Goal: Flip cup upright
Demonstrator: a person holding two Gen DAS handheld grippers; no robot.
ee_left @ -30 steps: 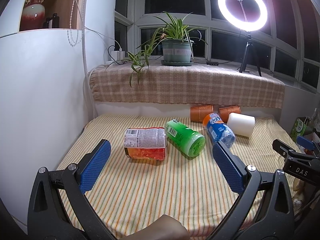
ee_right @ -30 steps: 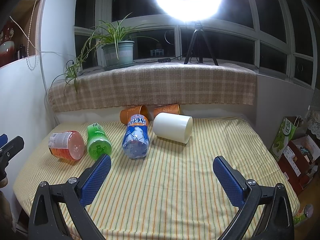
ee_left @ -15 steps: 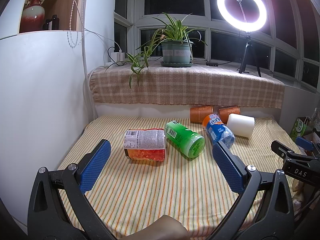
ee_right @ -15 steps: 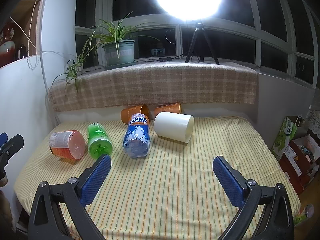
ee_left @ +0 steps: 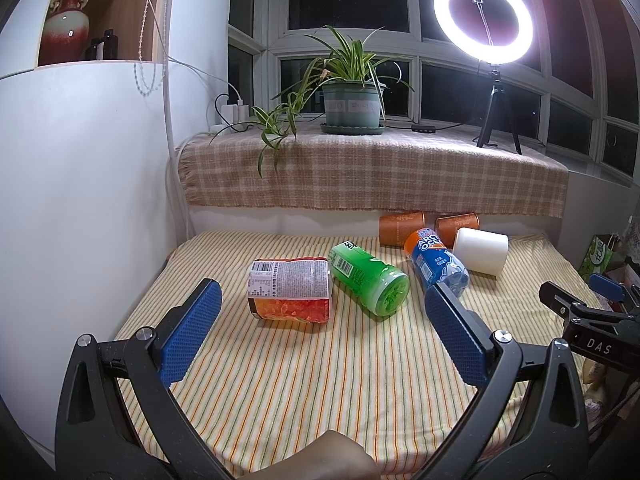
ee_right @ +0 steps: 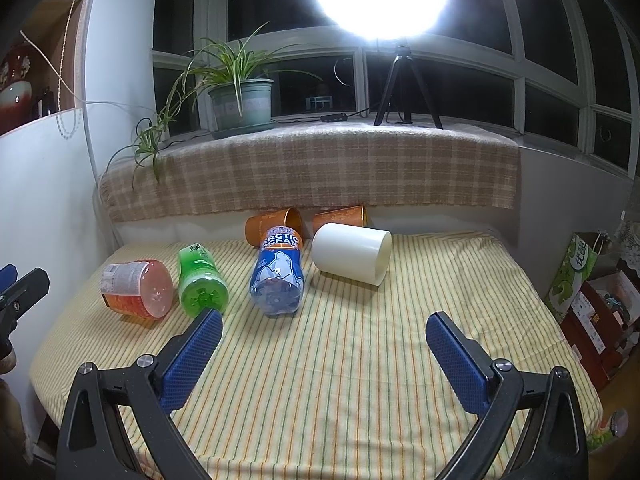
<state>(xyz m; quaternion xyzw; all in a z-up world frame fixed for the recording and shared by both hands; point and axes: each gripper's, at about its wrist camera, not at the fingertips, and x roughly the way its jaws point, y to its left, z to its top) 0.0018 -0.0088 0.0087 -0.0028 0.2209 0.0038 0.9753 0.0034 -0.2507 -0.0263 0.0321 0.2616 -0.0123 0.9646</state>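
Both grippers spread wide, grasping nothing, above striped cloth (ee_right: pixel 360 360)

White cup (ee_right: pixel 351 254) on its side on cloth, mouth facing right, just right of blue bottle (ee_right: pixel 278 276); apart from left gripper (ee_left: pixel 320 332) and right gripper (ee_right: pixel 324 354). Left of blue bottle: green bottle (ee_right: pixel 200 282), then orange jar (ee_right: pixel 136 288), all lying down. Behind blue bottle: two orange cups (ee_right: pixel 276 224) tipped over against back edge

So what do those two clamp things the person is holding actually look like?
The left gripper and right gripper match: black plastic arms with silver screws, ending in flat blue fingers with a fine dimpled texture. White "DAS" lettering marks the right gripper's side. No cables or sleeves show.
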